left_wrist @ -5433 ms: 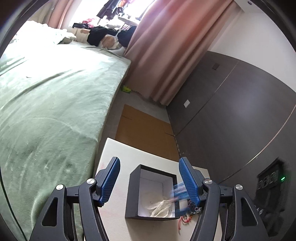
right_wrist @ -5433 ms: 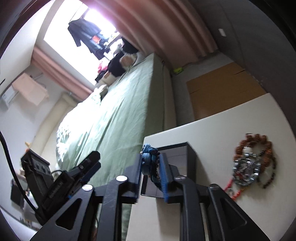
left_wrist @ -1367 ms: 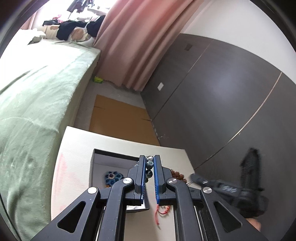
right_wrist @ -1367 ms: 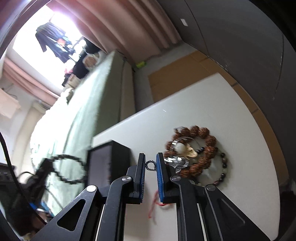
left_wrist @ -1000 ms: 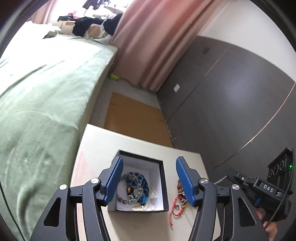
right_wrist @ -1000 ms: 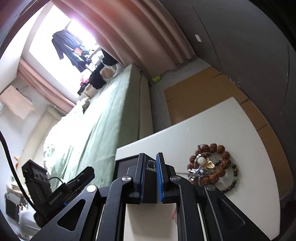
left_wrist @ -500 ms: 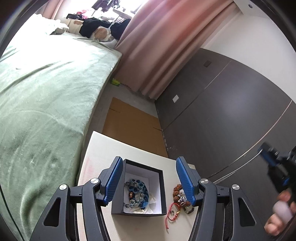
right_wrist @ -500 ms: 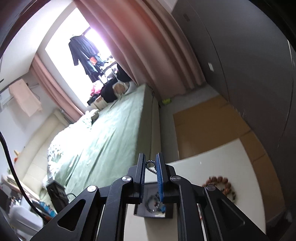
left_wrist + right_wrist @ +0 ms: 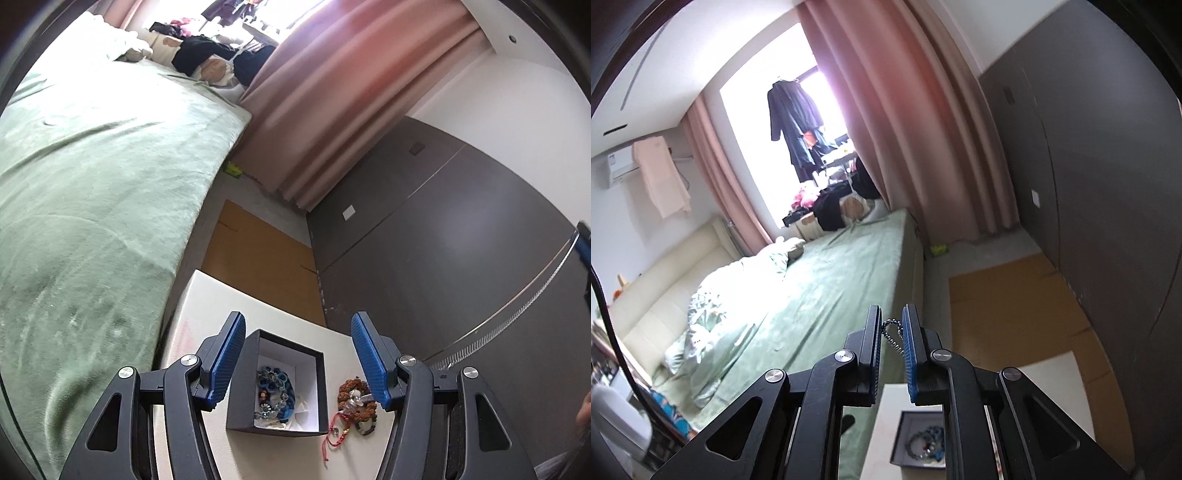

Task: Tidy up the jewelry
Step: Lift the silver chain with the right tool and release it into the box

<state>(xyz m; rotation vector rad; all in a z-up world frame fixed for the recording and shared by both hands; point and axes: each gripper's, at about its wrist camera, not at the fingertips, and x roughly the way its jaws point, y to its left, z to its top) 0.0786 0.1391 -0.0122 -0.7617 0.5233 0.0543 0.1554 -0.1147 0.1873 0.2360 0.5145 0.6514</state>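
L gripper (image 9: 297,356) angled down over the white table (image 9: 207,295), jaws wide, empty, framing open black square box (image 9: 277,384) of beads. R gripper (image 9: 892,350) raised, nearly closed on thin silver chain (image 9: 892,334); chain's lower run hidden in right view. Brown bead bracelets (image 9: 354,400) just right of box.

The right gripper (image 9: 891,345) rose well above the table (image 9: 258,314), drawing its pinched silver chain (image 9: 517,308) up toward two o'clock.
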